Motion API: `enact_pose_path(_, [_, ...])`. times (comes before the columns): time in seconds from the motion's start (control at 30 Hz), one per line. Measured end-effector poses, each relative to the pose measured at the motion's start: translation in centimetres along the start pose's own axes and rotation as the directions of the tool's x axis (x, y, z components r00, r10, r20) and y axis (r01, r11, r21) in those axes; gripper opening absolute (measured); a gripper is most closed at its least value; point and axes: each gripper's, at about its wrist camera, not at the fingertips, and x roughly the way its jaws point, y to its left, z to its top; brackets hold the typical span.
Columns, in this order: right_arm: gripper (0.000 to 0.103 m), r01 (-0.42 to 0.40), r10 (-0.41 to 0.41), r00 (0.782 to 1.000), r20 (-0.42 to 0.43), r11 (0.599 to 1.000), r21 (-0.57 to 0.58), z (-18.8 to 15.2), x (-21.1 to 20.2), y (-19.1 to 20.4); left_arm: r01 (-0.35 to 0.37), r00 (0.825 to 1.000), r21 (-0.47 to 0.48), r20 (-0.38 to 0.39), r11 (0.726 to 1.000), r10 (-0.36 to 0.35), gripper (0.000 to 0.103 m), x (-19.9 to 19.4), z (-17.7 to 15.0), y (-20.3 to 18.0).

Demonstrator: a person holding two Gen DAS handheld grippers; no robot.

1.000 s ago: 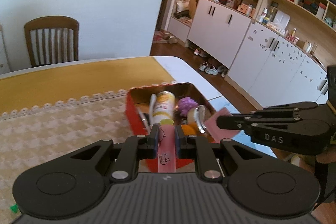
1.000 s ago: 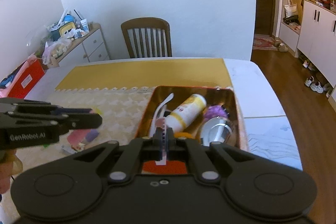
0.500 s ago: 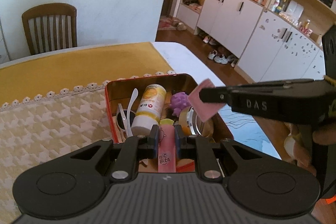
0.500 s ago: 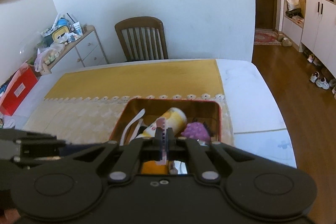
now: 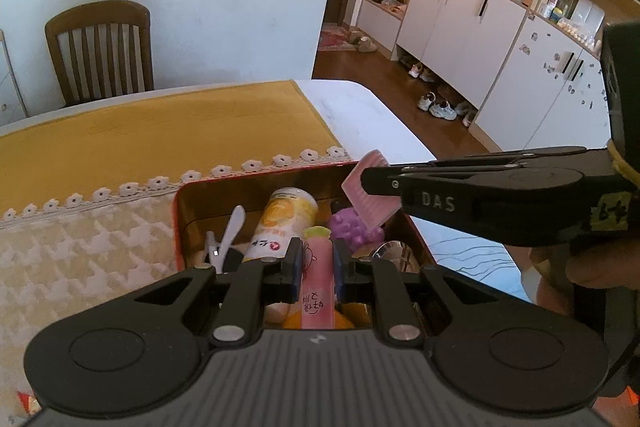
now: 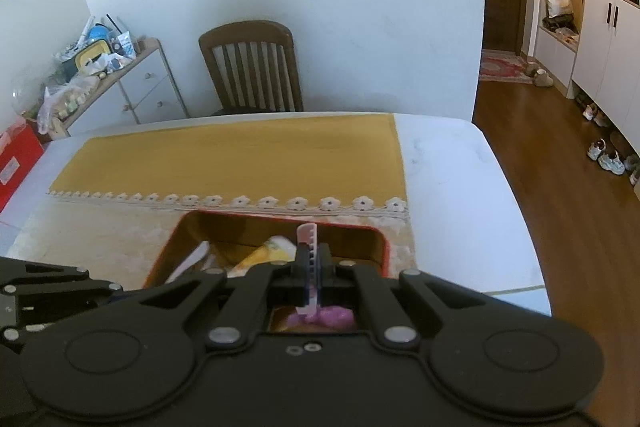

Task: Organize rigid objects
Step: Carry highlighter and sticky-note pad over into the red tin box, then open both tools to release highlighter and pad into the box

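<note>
Most of it's done, I'd say: the red tin (image 5: 180,223) near the table's right edge already has a bottle (image 5: 280,223), spoon (image 5: 234,227) and purple toy (image 5: 354,231) inside. Left gripper (image 5: 316,263) grips a pink tube (image 5: 318,283), right gripper (image 6: 310,269) pinches a pink comb (image 6: 308,259), both over the tin, not dropped in yet.

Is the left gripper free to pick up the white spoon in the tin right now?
Probably not: the left gripper is shut on a pink tube. The white spoon lies uncovered at the red tin's left side, so dropping the tube first should free it.
</note>
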Motion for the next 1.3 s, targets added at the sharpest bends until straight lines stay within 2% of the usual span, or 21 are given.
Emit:
enact_pose_path(0.37, [0.003, -0.008, 0.008, 0.999, -0.037, 1.0, -0.002, -0.4, 1.6, -1.7, -0.046, 0.997, -0.011, -0.069, 0.999, 0.045, 0.015, 3.4, 0.1, 0.1])
enact_pose_path(0.63, [0.017, -0.006, 0.007, 0.999, -0.048, 1.0, 0.012, -0.7, 1.6, -2.2, -0.018, 0.995, -0.031, -0.1, 0.999, 0.014, 0.015, 4.3, -0.2, 0.2])
enact_pose_path(0.8, [0.018, -0.005, 0.006, 0.999, -0.049, 1.0, 0.023, -0.9, 1.0, -2.5, -0.015, 0.993, -0.038, -0.121, 0.999, 0.011, 0.015, 4.8, -0.7, 0.0])
enact_pose_path(0.9, [0.03, 0.006, -0.005, 0.999, -0.042, 1.0, 0.025, -1.0, 0.5, -2.5, -0.01, 0.991, -0.046, -0.134, 0.999, 0.004, 0.016, 4.8, -0.9, 0.1])
enact_pose_path(1.0, [0.03, 0.01, -0.009, 0.999, -0.041, 0.999, 0.03, -1.2, 0.1, -2.6, -0.017, 0.991, -0.038, -0.132, 0.999, 0.011, 0.016, 4.6, -0.9, 0.1])
enact_pose_path(1.23, [0.032, 0.012, -0.011, 0.999, -0.034, 0.999, 0.035, -1.4, -1.0, -2.3, -0.011, 0.995, -0.038, -0.102, 0.999, 0.008, 0.03, 3.0, -0.9, 0.0])
enact_pose_path(1.3, [0.033, 0.009, -0.008, 1.0, -0.03, 0.999, 0.033, -1.4, -1.4, -2.1, -0.004, 0.996, -0.044, -0.09, 0.999, 0.0, 0.031, 2.4, -0.8, 0.1])
